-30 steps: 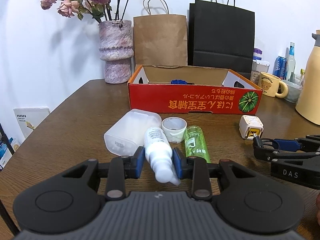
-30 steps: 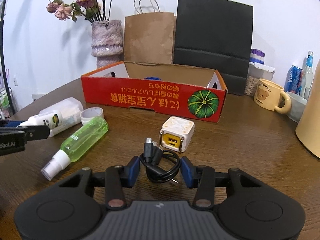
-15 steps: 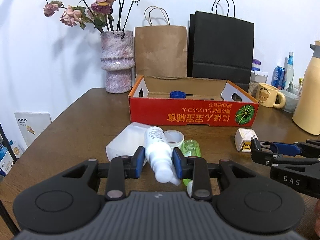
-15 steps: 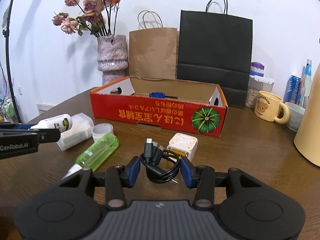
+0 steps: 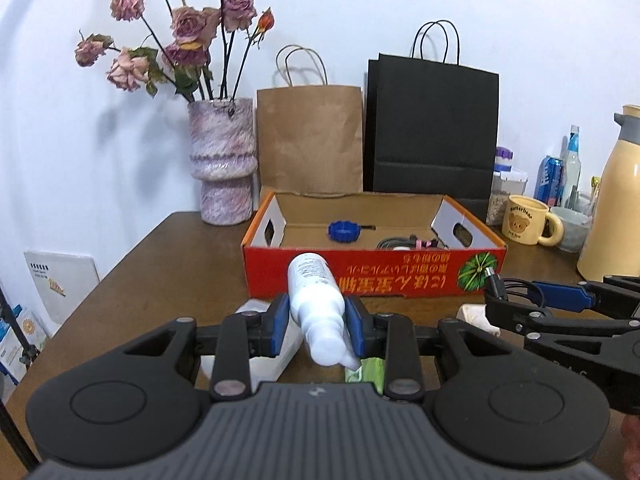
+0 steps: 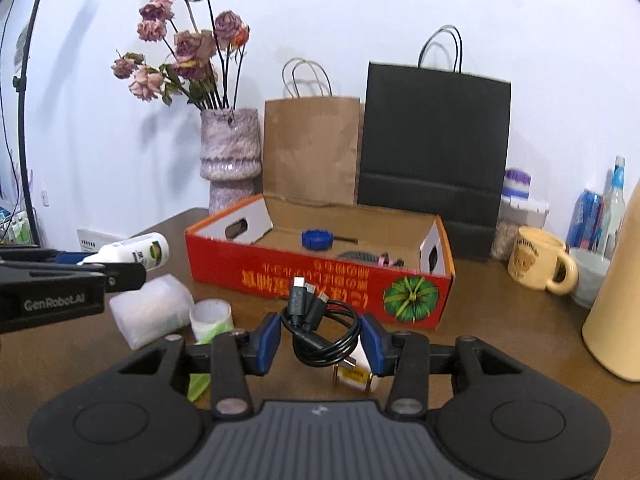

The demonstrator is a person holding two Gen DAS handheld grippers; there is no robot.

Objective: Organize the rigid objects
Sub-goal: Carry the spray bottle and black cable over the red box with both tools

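Observation:
My left gripper (image 5: 316, 326) is shut on a white plastic bottle (image 5: 318, 300), lifted off the wooden table (image 5: 168, 280). The right gripper (image 6: 320, 340) is shut on a coiled black cable (image 6: 320, 328) with several plugs sticking up. Both hang in front of the red cardboard box (image 5: 372, 276), which holds a blue cap (image 5: 344, 231) and a dark cable bundle (image 5: 400, 242). Below on the table lie a frosted container (image 6: 150, 312), a white round lid (image 6: 210, 314), a green spray bottle (image 5: 366, 368), mostly hidden, and a white cube charger (image 6: 356, 374).
Behind the box stand a purple vase with dried roses (image 5: 222, 160), a brown paper bag (image 5: 310, 140) and a black paper bag (image 5: 434, 128). A yellow bear mug (image 6: 538, 264), a cream thermos (image 6: 616, 304), cans and jars crowd the right side.
Both grippers have risen, each carrying its load off the table: the white bottle in the left, the black cable in the right. The box interior now shows more fully.

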